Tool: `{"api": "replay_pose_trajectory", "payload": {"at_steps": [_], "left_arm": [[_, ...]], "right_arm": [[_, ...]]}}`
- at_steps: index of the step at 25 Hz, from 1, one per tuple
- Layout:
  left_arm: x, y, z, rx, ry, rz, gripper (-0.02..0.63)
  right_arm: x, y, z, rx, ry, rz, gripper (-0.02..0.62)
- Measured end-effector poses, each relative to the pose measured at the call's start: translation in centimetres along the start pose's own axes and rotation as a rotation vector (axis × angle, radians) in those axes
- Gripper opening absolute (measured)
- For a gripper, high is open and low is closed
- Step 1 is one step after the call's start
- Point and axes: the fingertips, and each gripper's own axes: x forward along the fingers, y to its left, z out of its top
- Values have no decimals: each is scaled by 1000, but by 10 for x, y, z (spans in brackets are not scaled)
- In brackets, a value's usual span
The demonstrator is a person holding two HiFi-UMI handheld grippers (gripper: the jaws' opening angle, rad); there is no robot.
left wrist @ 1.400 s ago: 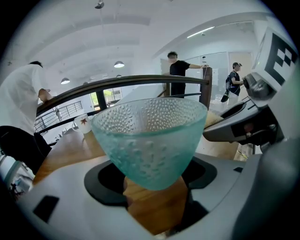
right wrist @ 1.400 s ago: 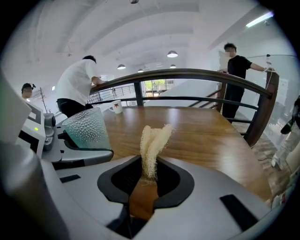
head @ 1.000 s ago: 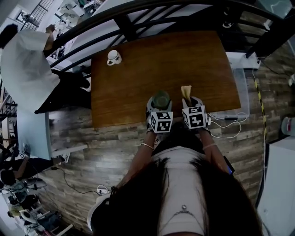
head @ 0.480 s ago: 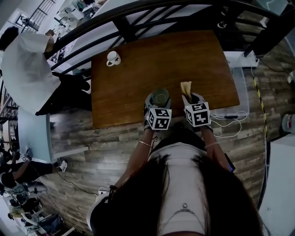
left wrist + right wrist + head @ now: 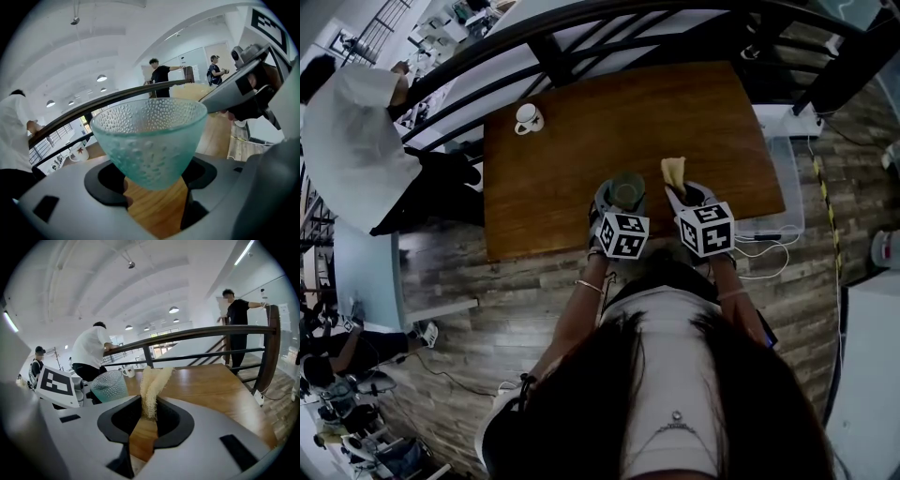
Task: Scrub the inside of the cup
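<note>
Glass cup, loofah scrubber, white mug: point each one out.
glass cup (image 5: 150, 140), left gripper view, dimpled side wall.
loofah scrubber (image 5: 151, 390), right gripper view, fibrous middle.
white mug (image 5: 528, 117), head view, its body.

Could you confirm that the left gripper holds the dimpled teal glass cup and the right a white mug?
Not quite: the right gripper holds a pale fibrous loofah scrubber, as the right gripper view shows; the left gripper does hold the dimpled teal glass cup.

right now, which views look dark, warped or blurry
Head view: dim, the fisheye bends the edges of the brown wooden table, and dark hair fills the bottom. Left gripper view: bright, with black corners; the pale green dimpled glass cup looms large and sharp. Right gripper view: bright, with curved edges; the pale yellow fibrous scrubber is crisp.
</note>
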Motion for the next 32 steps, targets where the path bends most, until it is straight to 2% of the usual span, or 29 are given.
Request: {"api": "replay_pose_trajectory", "payload": {"at_steps": [13,24,32], "left_arm": [[8,13,10,161,0,28,353],[12,18,20,316,-12,59,353],[7,22,29,449,-30,108,353]], "right_arm": [[-9,33,23,-13,-36,166,95],[-9,58,22,-46,15,284,94],[-6,72,14,-73,77,324,94]]}}
